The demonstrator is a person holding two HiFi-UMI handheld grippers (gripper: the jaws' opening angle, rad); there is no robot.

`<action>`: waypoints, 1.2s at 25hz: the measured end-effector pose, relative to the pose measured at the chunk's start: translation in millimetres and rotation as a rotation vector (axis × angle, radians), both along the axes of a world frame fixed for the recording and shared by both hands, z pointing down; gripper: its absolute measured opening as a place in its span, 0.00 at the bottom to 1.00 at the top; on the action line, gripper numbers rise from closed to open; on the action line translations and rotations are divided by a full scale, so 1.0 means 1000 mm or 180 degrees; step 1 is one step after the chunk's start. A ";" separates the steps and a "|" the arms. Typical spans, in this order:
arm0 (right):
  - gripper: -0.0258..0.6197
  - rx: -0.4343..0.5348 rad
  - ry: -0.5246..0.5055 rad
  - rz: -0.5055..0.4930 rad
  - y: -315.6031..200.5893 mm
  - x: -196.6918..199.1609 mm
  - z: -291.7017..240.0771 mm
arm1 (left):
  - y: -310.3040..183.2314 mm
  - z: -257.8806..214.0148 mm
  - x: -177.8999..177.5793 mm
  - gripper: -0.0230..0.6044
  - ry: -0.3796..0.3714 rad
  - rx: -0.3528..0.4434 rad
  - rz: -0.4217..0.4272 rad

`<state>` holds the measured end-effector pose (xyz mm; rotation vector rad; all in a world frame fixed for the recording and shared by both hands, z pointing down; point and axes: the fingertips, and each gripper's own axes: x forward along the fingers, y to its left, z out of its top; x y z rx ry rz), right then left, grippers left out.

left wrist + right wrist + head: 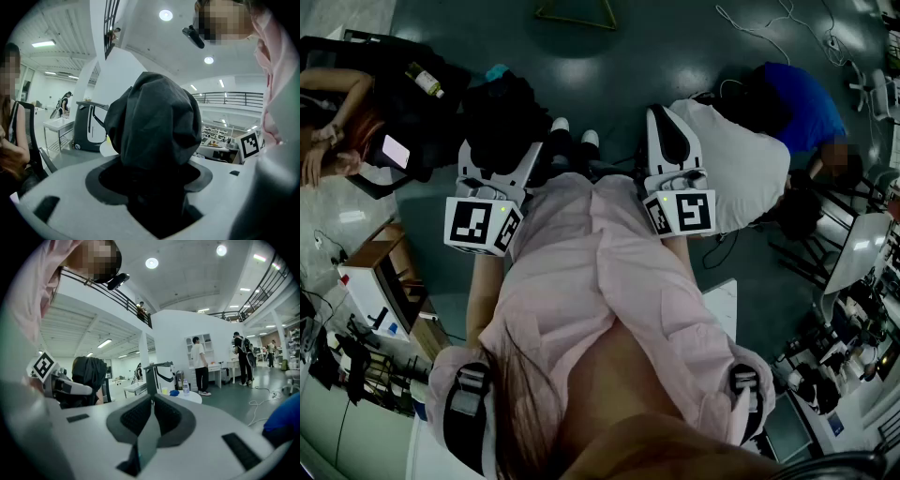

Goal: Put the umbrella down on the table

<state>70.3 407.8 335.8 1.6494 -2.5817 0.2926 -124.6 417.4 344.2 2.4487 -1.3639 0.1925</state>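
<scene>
A dark green floor [609, 75] spreads under the person in pink clothing [600, 281], with a bright white hall beyond. On the left, the left gripper [154, 176] has its jaws wide and clamped on the black folded umbrella [154, 122], which it holds up in the air. To the right, the right gripper [152, 399] has its jaws pressed together with nothing between them.

Left tool [500, 155] gripping black umbrella [502, 114], right tool [667, 131] alongside, pink garment [581, 272], dark floor [609, 84] below
</scene>
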 end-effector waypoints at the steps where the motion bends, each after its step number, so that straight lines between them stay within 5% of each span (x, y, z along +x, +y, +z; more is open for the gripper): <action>1: 0.10 -0.0003 -0.0001 -0.0003 0.000 0.001 0.000 | 0.000 0.000 0.001 0.55 -0.0001 -0.0003 -0.0001; 30: 0.11 -0.0061 -0.0094 -0.0113 0.002 0.054 0.009 | 0.004 -0.005 0.050 0.55 0.0047 0.0014 -0.0116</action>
